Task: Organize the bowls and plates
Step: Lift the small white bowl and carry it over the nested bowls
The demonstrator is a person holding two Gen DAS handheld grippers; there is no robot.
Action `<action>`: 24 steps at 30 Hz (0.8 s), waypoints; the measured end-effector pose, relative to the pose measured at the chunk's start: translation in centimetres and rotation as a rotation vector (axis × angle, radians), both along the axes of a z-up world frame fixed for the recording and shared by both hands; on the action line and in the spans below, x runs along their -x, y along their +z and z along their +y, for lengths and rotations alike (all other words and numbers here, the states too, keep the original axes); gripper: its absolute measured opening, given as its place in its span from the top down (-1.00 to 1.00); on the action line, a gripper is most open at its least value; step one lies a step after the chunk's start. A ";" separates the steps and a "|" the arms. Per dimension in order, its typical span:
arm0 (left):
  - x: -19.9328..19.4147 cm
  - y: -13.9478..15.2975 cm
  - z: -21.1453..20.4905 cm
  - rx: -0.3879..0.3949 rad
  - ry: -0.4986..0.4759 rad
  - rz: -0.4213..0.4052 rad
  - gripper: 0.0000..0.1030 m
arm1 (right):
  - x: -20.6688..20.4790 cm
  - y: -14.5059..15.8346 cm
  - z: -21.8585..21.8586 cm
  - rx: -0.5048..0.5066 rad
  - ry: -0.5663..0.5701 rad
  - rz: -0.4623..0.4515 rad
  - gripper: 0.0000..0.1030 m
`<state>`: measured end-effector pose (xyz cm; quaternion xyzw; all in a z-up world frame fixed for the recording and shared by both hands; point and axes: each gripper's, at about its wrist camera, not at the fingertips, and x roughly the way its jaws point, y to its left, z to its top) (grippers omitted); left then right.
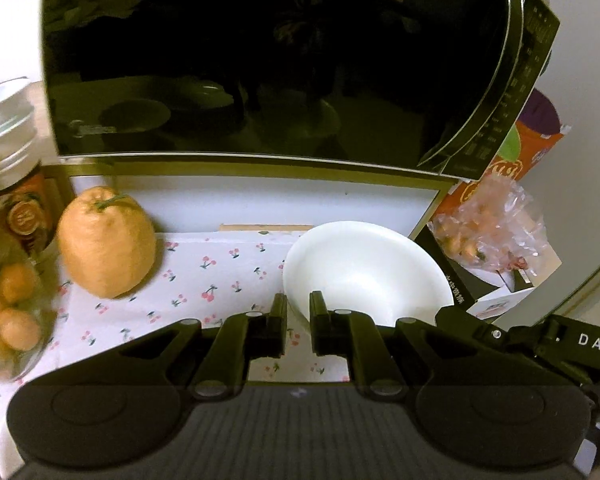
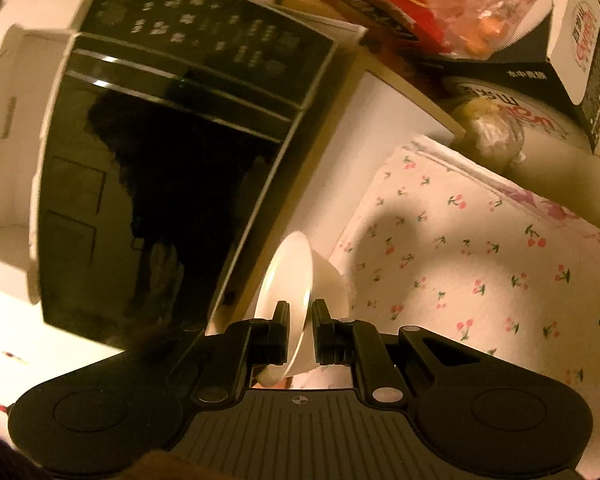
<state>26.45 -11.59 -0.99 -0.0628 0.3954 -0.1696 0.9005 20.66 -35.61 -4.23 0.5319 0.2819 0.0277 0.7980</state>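
A: Why is the left gripper pinching that white bowl right at its rim?

B: A thin rim is the only part narrow jaws can close on. They are nearly shut, one finger inside the bowl and one outside, and the bowl hangs tilted above the cherry-print cloth on the counter, in front of the microwave.

A: And the right gripper?

B: Same idea. Its jaws are closed tight on the edge of another white bowl, which is tipped almost on its side beside the microwave door.

A: Both lifted at once, then?

B: I'd guess so they can be nested or stacked. The big orange fruit and the jar crowd the left side, so space is tight.
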 end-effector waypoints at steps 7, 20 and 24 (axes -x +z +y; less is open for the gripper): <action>3.1 1.4 2.2 0.013 0.028 -0.015 0.81 | 2.2 2.0 2.2 0.025 0.029 0.004 0.76; 8.6 2.8 7.0 0.056 0.077 -0.048 0.81 | 5.7 3.5 7.0 0.085 0.105 0.023 0.75; 10.0 2.8 8.9 0.086 0.089 -0.050 0.81 | 6.5 3.4 8.6 0.106 0.141 0.037 0.75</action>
